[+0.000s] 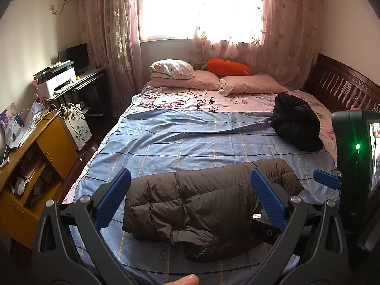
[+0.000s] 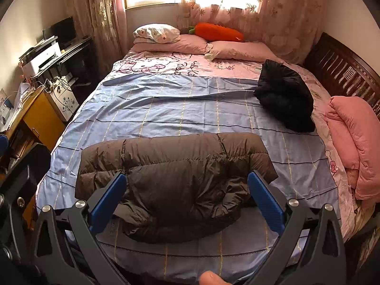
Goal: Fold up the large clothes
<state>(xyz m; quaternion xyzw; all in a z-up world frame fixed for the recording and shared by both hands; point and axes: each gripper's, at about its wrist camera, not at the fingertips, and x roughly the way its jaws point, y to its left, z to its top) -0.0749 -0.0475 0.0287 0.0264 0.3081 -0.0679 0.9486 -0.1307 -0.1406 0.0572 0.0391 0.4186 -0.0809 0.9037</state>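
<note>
Jacket [image 2: 175, 180] first: a brown puffy one lies on the near part of the bed [image 2: 190, 109], bunched into a rough bundle, with one quilted panel laid flat along its far side and a rumpled sleeve or hem curling toward us on its near side. We judge it light and soft, full of air, with a slick shell that will slide on itself and spring back after pressing. A pinch on a thick puffed section would likely slip, so we would take hold at a seam, a hem or a corner of the flat far panel, where the cloth is thinner.

We hold our left gripper [image 1: 190, 197] above the jacket's near-left part, jaws spread wide and holding nothing. Our right gripper [image 2: 187, 197] hangs over the jacket's near edge, also spread wide and empty. Neither seems to touch the fabric.

Beyond the jacket to the far right lies a black coat [image 2: 285, 99] in a loose heap, well apart from it. Right of the jacket, at the bed's edge, sits a folded pink quilt [image 2: 353, 140]. Far beyond the jacket, pillows [image 2: 192, 42] and an orange carrot toy [image 2: 218, 32] rest under the window.
</note>
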